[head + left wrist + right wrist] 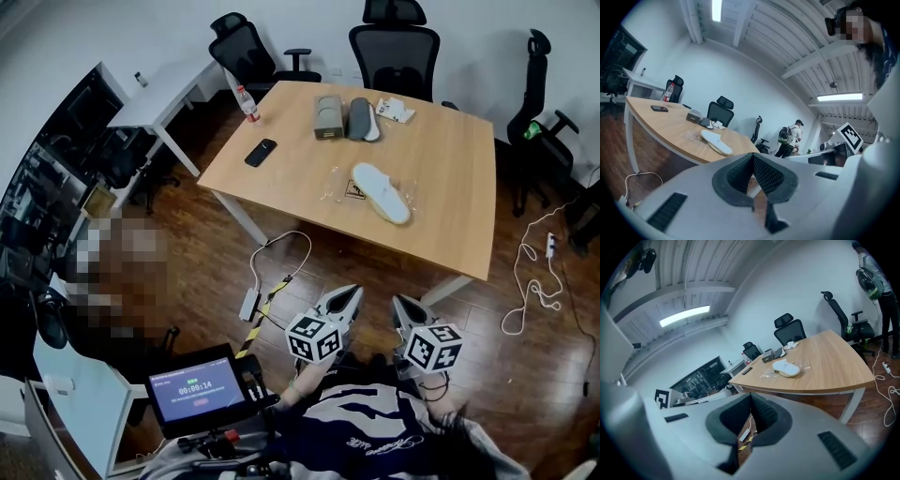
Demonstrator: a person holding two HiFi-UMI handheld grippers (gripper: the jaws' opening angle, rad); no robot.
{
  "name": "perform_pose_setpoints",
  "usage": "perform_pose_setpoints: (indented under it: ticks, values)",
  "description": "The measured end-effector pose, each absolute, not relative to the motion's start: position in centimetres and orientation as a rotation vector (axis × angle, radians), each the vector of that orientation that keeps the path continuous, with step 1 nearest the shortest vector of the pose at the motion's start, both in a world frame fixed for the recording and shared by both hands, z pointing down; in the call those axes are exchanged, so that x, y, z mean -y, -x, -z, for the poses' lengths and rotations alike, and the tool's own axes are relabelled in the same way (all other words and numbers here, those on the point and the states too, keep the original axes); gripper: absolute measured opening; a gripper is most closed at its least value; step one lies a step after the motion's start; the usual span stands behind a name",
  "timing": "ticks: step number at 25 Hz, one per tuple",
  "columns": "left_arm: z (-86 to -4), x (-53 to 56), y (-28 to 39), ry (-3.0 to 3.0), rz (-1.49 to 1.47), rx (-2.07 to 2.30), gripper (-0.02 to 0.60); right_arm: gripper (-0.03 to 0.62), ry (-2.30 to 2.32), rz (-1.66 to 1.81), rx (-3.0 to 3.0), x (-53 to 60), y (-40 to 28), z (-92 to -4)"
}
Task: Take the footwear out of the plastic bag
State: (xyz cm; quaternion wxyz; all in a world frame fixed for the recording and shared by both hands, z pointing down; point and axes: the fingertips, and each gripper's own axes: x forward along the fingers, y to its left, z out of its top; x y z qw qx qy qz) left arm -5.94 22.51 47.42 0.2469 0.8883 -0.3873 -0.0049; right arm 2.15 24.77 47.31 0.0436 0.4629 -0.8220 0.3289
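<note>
A white slipper (380, 192) lies in a clear plastic bag (339, 187) near the middle of the wooden table (450, 216). Both grippers hang over the floor in front of the table, well short of the slipper. My left gripper (352, 292) is shut with nothing in it, and so is my right gripper (397, 302) beside it. The left gripper view shows the slipper (716, 141) far beyond the closed left gripper (753, 157). In the right gripper view the slipper (786, 367) lies on the table past the closed right gripper (751, 397).
At the table's far end lie a flat box (327, 116), a grey slipper pair (362, 119), a white packet (395, 110), a phone (261, 152) and a bottle (247, 103). Office chairs (394, 42) stand behind. Cables and a power strip (249, 302) lie on the floor. A screen (199, 386) is at lower left.
</note>
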Motion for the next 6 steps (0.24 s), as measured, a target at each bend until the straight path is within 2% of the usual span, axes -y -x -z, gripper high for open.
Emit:
perform_pose_setpoints:
  ticks: [6]
  values:
    - [-48.4,-23.4,5.29,-2.394,-0.003,1.065,0.003,-0.011,-1.41,-1.033,2.5,-25.84,-3.14,-47.96]
